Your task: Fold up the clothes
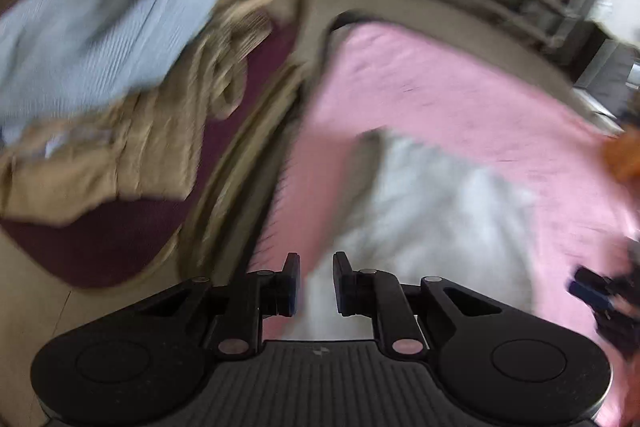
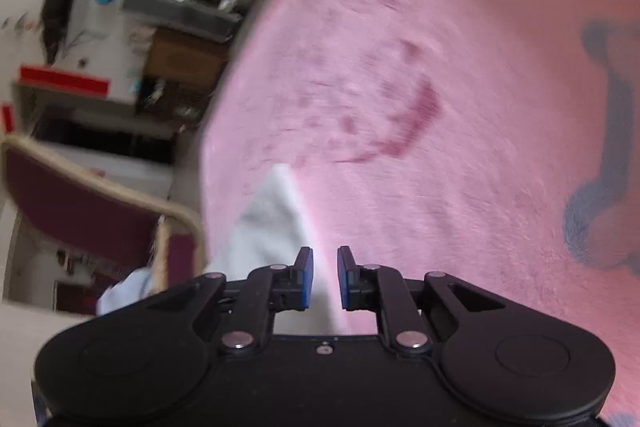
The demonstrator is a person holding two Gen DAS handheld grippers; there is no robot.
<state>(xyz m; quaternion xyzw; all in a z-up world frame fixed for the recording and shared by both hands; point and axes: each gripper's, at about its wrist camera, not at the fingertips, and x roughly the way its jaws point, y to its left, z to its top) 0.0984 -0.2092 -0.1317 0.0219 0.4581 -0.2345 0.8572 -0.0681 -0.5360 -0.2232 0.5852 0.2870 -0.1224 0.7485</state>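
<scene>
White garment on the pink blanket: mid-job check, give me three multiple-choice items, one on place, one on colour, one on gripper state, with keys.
1. Where does the white garment lie?
A. On the pink fleece blanket
B. On the maroon chair seat
C. On the floor

2. What colour is the top piece in the pile of clothes on the chair?
A. Orange
B. Pale blue
C. Black

3. How does the left gripper stand?
A. Shut on the garment
B. Shut on nothing
C. Open

Key: 1 A, pink blanket shows around the garment; 2 B, the pale blue ribbed cloth lies over the tan clothes; 3 C, a clear gap shows between its fingers, as with the right gripper.
</scene>
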